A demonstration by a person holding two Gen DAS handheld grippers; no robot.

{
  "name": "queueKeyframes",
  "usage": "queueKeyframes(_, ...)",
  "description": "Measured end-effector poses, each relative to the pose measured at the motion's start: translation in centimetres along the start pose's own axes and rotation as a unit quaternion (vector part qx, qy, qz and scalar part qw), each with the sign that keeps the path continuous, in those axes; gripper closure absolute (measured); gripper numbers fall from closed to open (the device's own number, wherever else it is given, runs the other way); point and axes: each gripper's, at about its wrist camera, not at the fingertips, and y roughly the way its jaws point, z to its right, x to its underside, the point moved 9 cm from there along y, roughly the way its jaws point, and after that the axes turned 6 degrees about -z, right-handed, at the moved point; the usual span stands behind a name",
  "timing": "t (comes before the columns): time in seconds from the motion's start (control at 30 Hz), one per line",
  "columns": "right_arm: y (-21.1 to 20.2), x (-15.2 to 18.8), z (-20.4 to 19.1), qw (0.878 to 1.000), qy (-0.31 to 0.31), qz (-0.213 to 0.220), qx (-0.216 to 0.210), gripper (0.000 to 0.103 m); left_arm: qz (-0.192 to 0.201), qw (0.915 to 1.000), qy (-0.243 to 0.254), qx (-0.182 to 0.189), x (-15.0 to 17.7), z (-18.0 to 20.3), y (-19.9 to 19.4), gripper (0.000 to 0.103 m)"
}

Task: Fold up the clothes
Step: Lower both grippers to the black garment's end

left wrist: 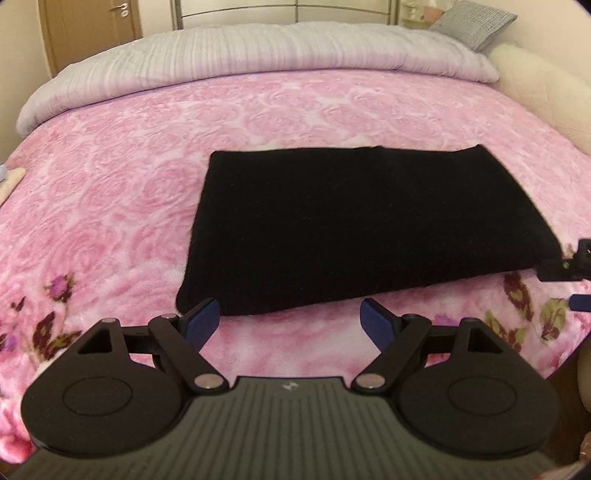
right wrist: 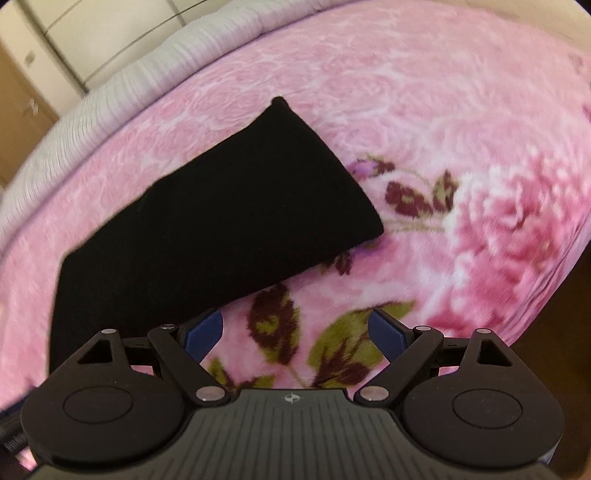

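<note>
Black folded garment (left wrist: 354, 229) lies flat as a neat rectangle on pink floral blanket (left wrist: 110, 192) of the bed, centre of left wrist frame; centre-left and slanted in right wrist frame (right wrist: 207, 236). Left tongs (left wrist: 290, 321) spread wide, holding nothing, blue pads (left wrist: 201, 325) just at garment's near edge, lower centre. Right tongs (right wrist: 295, 328) also wide apart, empty, over blanket beside garment's near corner. Grey quilt (left wrist: 236, 55) along top of frame, grey pillow (left wrist: 472, 22) upper right, wooden door (left wrist: 92, 26) upper left.
</note>
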Motion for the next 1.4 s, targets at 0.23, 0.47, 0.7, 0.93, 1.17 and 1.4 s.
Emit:
queueKeyframes(0.23, 1.5, 0.1, 1.5, 0.98, 0.143, 0.003, -0.135, 0.015, 0.027, 0.998, 0.025, 0.052, -2.0, 1.6, 0.8, 0.053)
queueKeyframes(0.47, 1.6, -1.3, 2.8, 0.972, 0.182, 0.043, -0.143, 0.023, 0.029, 0.9934, 0.076, 0.081, -4.1, 6.2, 3.6, 0.053)
queueKeyframes(0.7, 2.2, -2.2, 4.4, 0.966, 0.2, 0.062, -0.15, 0.025, 0.006, 0.9927, 0.108, 0.054, -3.4, 7.8, 7.5, 0.047)
queueKeyframes(0.93, 3.4, -3.4, 4.8, 0.955, 0.227, 0.091, -0.17, 0.023, 0.002, 0.9937, 0.09, 0.067, -3.5, 6.7, 7.2, 0.044)
queueKeyframes(1.17, 4.4, -4.5, 5.4, 0.951, 0.26, 0.09, -0.142, 0.076, 0.002, 0.9967, 0.033, 0.074, -3.6, 1.7, 5.8, 0.048)
queueKeyframes(1.4, -1.2, -6.5, -6.9, 0.973, -0.064, 0.221, -0.035, 0.084, 0.032, 0.983, -0.111, 0.143, -4.8, -5.9, 2.6, 0.048)
